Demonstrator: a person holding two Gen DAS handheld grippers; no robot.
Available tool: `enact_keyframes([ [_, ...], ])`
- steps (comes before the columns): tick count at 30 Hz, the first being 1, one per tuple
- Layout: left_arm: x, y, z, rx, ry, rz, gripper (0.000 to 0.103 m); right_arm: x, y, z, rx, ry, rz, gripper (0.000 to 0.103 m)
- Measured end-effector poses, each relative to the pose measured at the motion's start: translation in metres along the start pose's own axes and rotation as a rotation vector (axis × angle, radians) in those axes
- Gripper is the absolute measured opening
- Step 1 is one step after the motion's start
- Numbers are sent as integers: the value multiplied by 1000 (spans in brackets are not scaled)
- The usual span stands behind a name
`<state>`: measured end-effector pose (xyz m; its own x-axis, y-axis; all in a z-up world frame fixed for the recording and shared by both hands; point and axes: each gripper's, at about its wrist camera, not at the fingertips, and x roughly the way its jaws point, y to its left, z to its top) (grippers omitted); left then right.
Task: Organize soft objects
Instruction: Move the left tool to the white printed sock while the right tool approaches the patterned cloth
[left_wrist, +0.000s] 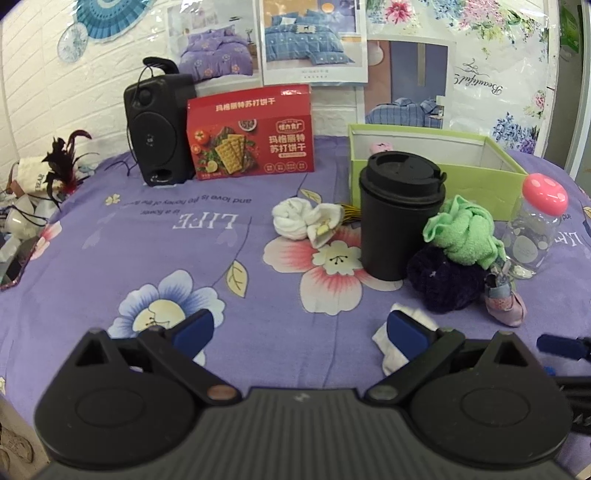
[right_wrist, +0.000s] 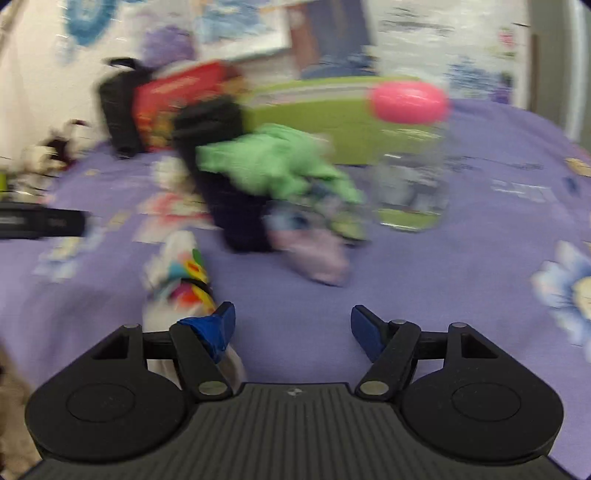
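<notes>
On the purple flowered bedsheet lie soft items: a white rolled cloth (left_wrist: 306, 221), a green cloth (left_wrist: 465, 232) resting on a dark fuzzy ball (left_wrist: 447, 282), a small pale purple piece (left_wrist: 508, 306), and a white sock (left_wrist: 397, 350) partly behind my left gripper's right finger. My left gripper (left_wrist: 299, 332) is open and empty above the sheet. The right wrist view is blurred. My right gripper (right_wrist: 291, 326) is open and empty; a white colourful sock (right_wrist: 181, 284) lies by its left finger, with the green cloth (right_wrist: 273, 166) and pale purple piece (right_wrist: 317, 258) ahead.
An open green box (left_wrist: 436, 173) stands at the back right with a pink thing inside. A black lidded cup (left_wrist: 399, 214), a clear jar with a pink lid (left_wrist: 535, 225), a red cracker box (left_wrist: 251, 136) and a black speaker (left_wrist: 159, 125) stand on the bed. Clutter lies at the left edge.
</notes>
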<state>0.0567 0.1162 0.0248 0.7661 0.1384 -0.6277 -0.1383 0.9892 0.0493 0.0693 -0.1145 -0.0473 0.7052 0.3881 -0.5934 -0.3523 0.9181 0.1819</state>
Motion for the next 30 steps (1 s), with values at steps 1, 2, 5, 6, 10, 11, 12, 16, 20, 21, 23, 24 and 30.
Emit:
enact_keyframes([
  [1, 0, 2, 0, -3, -3, 4, 99, -3, 1, 2, 17, -35, 7, 55],
  [2, 0, 4, 0, -10, -1, 1, 99, -6, 2, 7, 37, -82, -36, 55],
  [5, 4, 6, 1, -26, 12, -21, 99, 12, 5, 26, -33, -79, -173, 56],
  [6, 5, 6, 1, -26, 18, -23, 99, 22, 8, 32, -71, -51, -181, 56],
  [10, 5, 1, 1, -1, 18, -21, 99, 48, 5, 42, -85, -43, -196, 56],
  [11, 5, 0, 2, 5, 16, -24, 99, 51, -2, 43, -65, -47, -214, 56],
  [12, 6, -1, 4, 9, 15, -28, 99, 53, -10, 44, -39, -36, -222, 56],
  [16, 10, -7, 8, 16, 13, -54, 99, 22, -51, 28, 91, -45, -304, 57],
  [20, 16, -18, 10, 31, 22, -70, 99, -26, -96, 2, 190, -61, -503, 57],
  [21, 17, -21, 10, 36, 26, -75, 99, -36, -102, 0, 211, -78, -514, 57],
  [23, 15, -25, 11, 50, 29, -85, 99, -48, -101, 1, 223, -109, -470, 57],
  [24, 12, -27, 11, 53, 28, -92, 99, -50, -96, 3, 211, -117, -440, 57],
  [30, -17, -47, -1, 71, 52, -189, 99, -30, -71, 12, 176, -147, -278, 57],
])
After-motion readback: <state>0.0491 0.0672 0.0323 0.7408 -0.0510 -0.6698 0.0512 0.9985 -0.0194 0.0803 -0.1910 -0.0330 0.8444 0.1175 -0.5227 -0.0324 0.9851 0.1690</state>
